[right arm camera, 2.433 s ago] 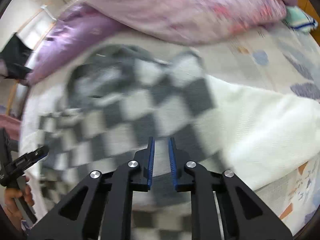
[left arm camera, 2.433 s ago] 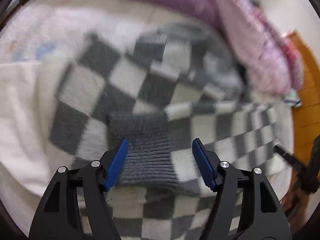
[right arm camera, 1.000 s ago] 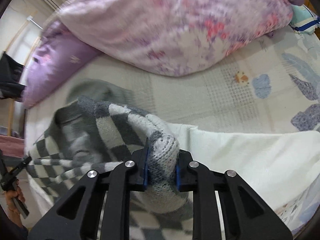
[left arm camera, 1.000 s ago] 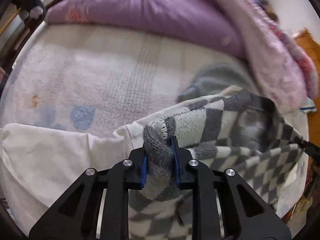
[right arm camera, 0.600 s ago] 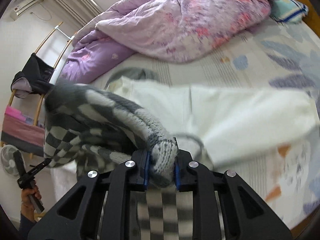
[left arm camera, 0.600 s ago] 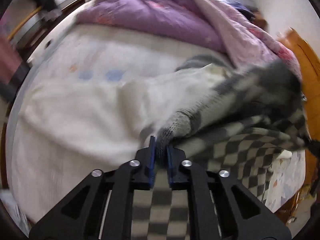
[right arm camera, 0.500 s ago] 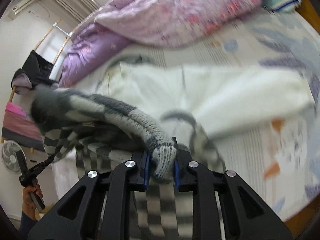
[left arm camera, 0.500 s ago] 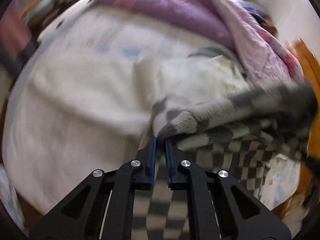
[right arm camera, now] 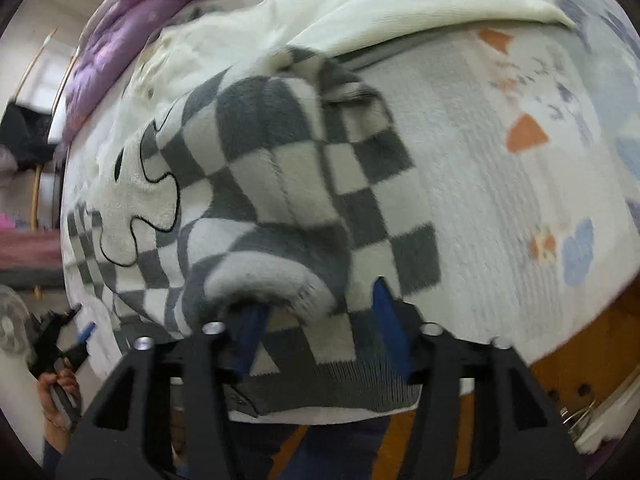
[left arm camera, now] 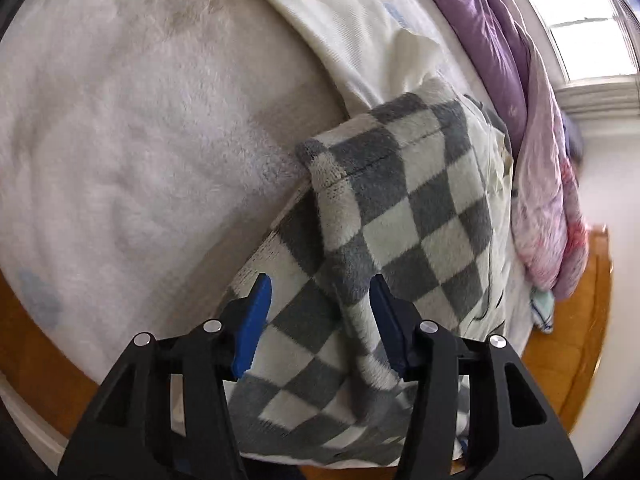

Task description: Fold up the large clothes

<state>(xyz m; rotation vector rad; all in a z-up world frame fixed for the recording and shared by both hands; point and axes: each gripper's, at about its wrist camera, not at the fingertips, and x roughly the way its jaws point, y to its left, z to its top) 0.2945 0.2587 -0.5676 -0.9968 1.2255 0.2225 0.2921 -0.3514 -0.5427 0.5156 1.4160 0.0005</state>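
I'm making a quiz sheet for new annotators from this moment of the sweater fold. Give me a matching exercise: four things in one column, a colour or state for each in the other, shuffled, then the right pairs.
Things:
1. checkered sweater
2. quilt
3. left tongs
4. bed frame

Descriptions:
A. orange-brown wood
B. purple and pink, bunched at the far side of the bed
C. grey and off-white squares, folded over itself
D. open over the cloth, pads not pressing it

Pairs: 1-C, 2-B, 3-D, 4-A

The sweater (left arm camera: 404, 216) lies doubled on the bed's (left arm camera: 120, 120) near edge; quilt (left arm camera: 540, 184) behind (heaped).
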